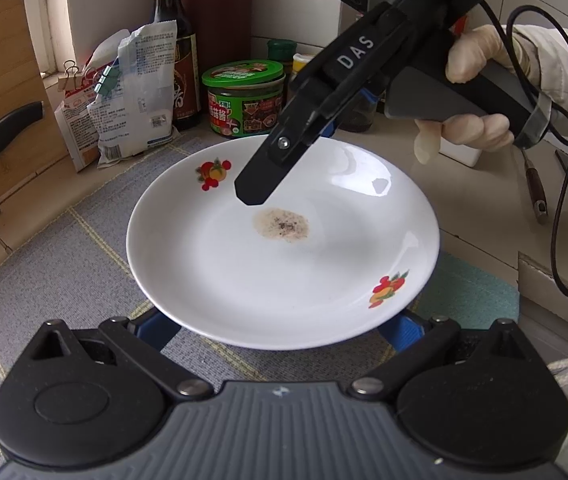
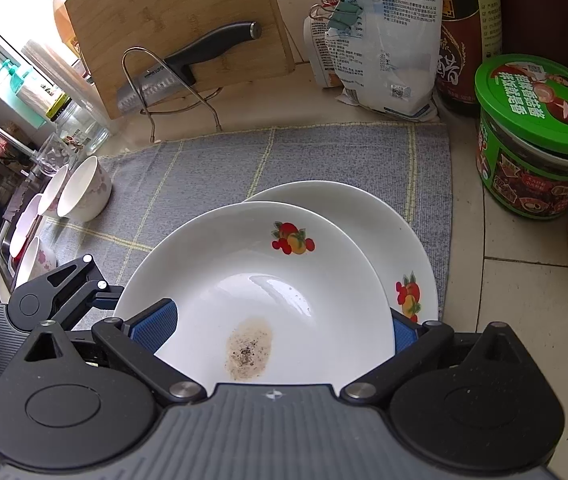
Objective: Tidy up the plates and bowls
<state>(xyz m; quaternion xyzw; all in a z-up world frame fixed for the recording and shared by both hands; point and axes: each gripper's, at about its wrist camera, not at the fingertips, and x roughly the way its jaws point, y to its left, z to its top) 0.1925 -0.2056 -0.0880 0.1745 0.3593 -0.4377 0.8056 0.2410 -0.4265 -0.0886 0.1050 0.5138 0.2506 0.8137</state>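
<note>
1. The desk [image 2: 524,300] is a pale tiled top, bare at the right.
2. A grey checked mat [image 2: 284,156] lies flat on it.
3. On the mat: a lower white plate [image 2: 384,220] and, at the left edge, a tipped white bowl [image 2: 83,192].
4. Behind the mat, on the desk: a wire rack [image 2: 171,92] with board and knife, clipped bags [image 2: 384,40], a dark bottle [image 2: 468,40].
5. A green-lidded jar [image 2: 536,140] stands right of the mat.
</note>
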